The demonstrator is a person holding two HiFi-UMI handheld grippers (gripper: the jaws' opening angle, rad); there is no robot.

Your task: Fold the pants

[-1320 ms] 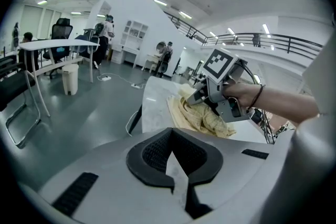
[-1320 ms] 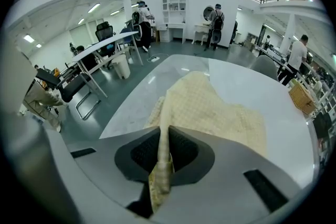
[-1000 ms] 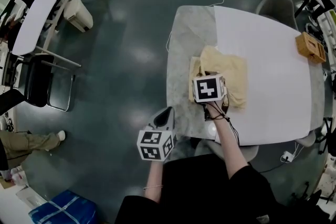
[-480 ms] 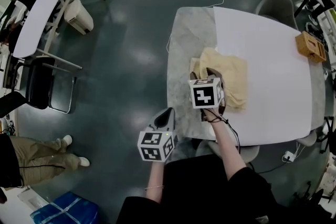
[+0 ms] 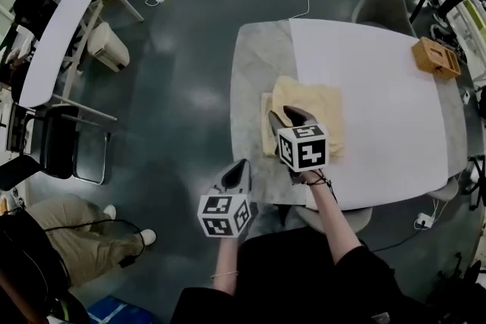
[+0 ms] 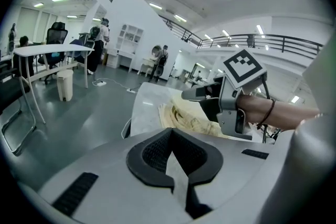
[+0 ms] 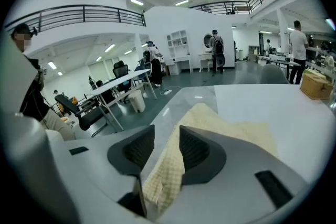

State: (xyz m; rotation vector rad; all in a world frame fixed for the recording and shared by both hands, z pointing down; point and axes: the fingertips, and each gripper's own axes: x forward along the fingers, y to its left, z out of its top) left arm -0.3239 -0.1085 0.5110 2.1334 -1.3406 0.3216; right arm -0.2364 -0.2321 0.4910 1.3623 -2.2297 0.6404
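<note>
pants [image 5: 315, 93] pale yel, fine chk | table [image 5: 254, 87] gry marble | sheet [image 5: 380, 110] wht | box [image 5: 434, 57] tan

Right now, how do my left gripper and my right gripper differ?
The left gripper has its jaws together and empty; the right gripper has its jaws apart, having just partly closed, with cloth of the pants hanging between them. The left gripper sits back by the table edge, clear of the pants; the right gripper is over them. Both carry a marker cube.
</note>
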